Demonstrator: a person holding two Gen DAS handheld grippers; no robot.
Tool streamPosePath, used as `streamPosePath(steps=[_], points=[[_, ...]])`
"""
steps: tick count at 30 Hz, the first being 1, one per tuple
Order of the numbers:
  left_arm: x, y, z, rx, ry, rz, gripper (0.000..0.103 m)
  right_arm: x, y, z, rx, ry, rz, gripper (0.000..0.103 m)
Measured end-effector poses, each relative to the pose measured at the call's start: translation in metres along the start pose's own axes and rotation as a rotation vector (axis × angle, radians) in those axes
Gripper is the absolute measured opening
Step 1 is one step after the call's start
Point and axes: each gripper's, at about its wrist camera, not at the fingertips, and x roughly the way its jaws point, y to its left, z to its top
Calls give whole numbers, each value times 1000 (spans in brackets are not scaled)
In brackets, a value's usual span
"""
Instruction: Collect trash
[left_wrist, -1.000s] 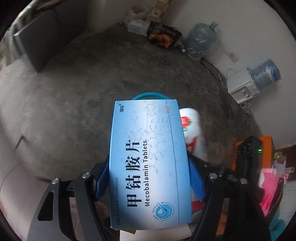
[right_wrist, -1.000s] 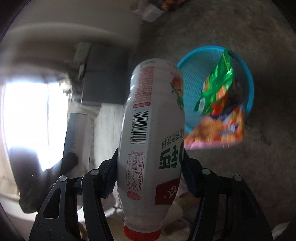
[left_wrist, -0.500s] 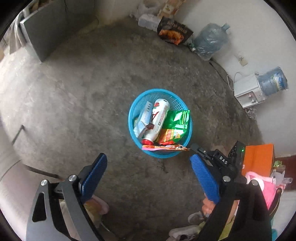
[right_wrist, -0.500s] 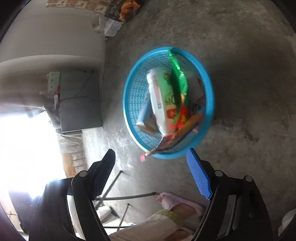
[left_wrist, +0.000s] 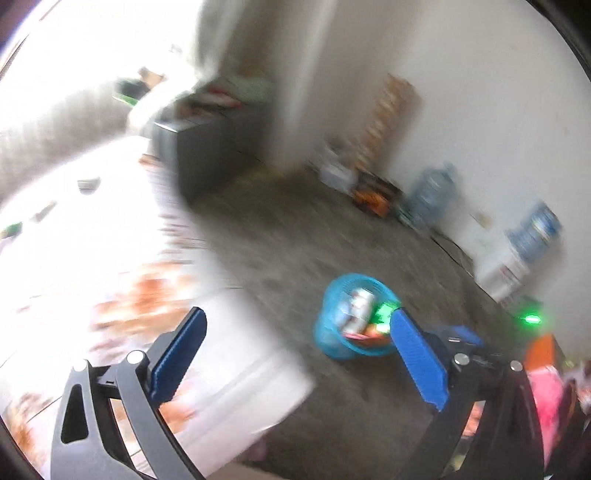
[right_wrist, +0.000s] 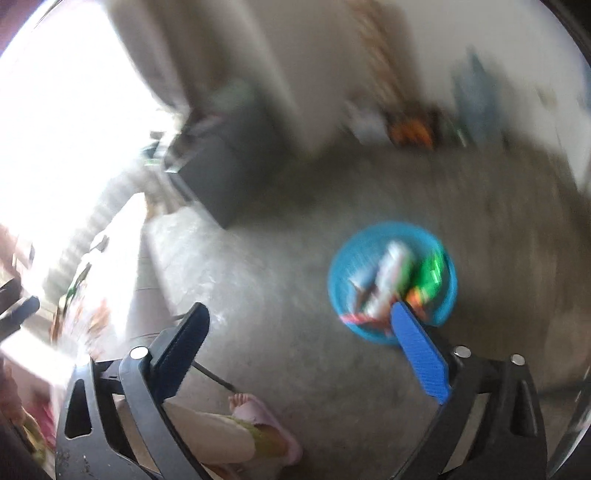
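A round blue basket (left_wrist: 327, 334) stands on the concrete floor, blurred in both views. A white bottle (left_wrist: 358, 306) and a green wrapper (left_wrist: 384, 308) lie inside it. My left gripper (left_wrist: 297, 315) hangs high above the floor, to the left of the basket. Its jaws are opening wide, with nothing between them. In the right wrist view the basket (right_wrist: 338, 271) with the bottle (right_wrist: 388, 273) and wrapper (right_wrist: 430, 271) lies beyond the right finger. My right gripper (right_wrist: 299, 309) is also opening and holds nothing.
A table with a white patterned cloth (left_wrist: 110, 295) fills the left. A grey cabinet (left_wrist: 207, 147) stands by the wall. Water jugs (left_wrist: 430, 195) and a white dispenser (left_wrist: 506, 273) line the far wall. A person's foot in a pink slipper (right_wrist: 258, 410) is below my right gripper.
Both grippers let go: the medicine box and the white bottle dropped into the basket. Both then rose and swung away, so the basket looks smaller and lies to the right.
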Motion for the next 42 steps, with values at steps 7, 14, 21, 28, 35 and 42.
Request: streamPosePath(steps=[7,14,21,28,35,42], points=[[-96,74,-56,-193,-148,332,97,-48,134,-18,-303,-160,7,95],[-140,104,-109,-279,-219,582,97,-52,214,-63,-540,-194,-11,95],[-126,124,-158,-399,-68,649,97,-36,238,-103,-604,1,28,95],[-106,116,-178,-395,44,632,97,-30,237,-126,-625,78,-31,95],[-96,110,-171,-377,58,626,97,-27,220,-132,-600,110,-71,95],[-84,114,-171,-385,101,619,97,-27,210,-128,-564,108,-93,95]])
